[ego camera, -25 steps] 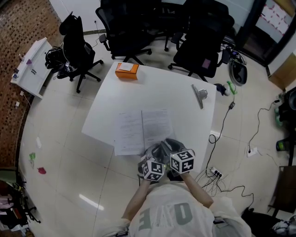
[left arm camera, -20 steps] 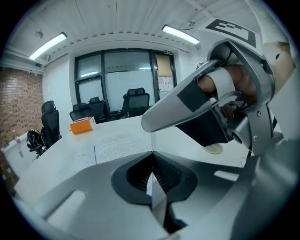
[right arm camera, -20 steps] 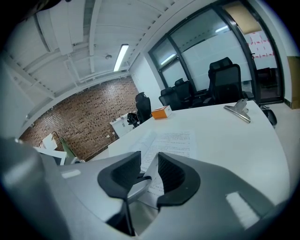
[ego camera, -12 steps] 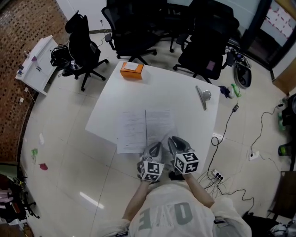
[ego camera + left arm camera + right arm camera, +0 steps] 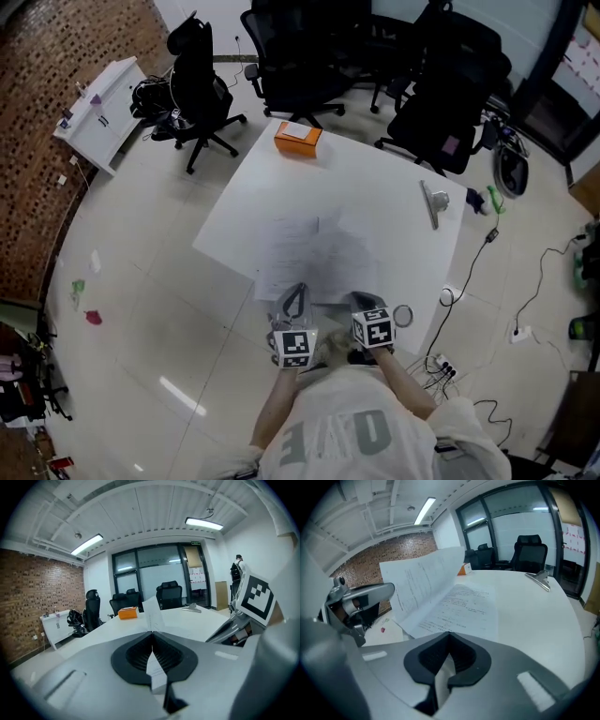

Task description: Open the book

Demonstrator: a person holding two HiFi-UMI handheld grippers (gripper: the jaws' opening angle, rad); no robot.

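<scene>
The book (image 5: 302, 251) lies open on the white table (image 5: 375, 178), close to its near edge. My left gripper (image 5: 292, 298) is shut on one of its pages (image 5: 152, 613), which stands up from between the jaws. In the right gripper view that lifted page (image 5: 423, 584) curves up and leftward toward the left gripper (image 5: 361, 603). My right gripper (image 5: 367, 304) is shut at the near edge of the flat right-hand page (image 5: 464, 607), with white paper showing between its jaws.
An orange box (image 5: 298, 139) sits at the table's far edge and a metal clip (image 5: 433, 202) lies at the right side. Black office chairs (image 5: 300, 56) stand beyond the table, a white cabinet (image 5: 101, 112) at the left. Cables (image 5: 487, 253) trail over the floor at the right.
The right gripper's jaws have gone from wide open to shut, and it has sunk to the book's near edge. The left gripper has moved left, pulling the page up.
</scene>
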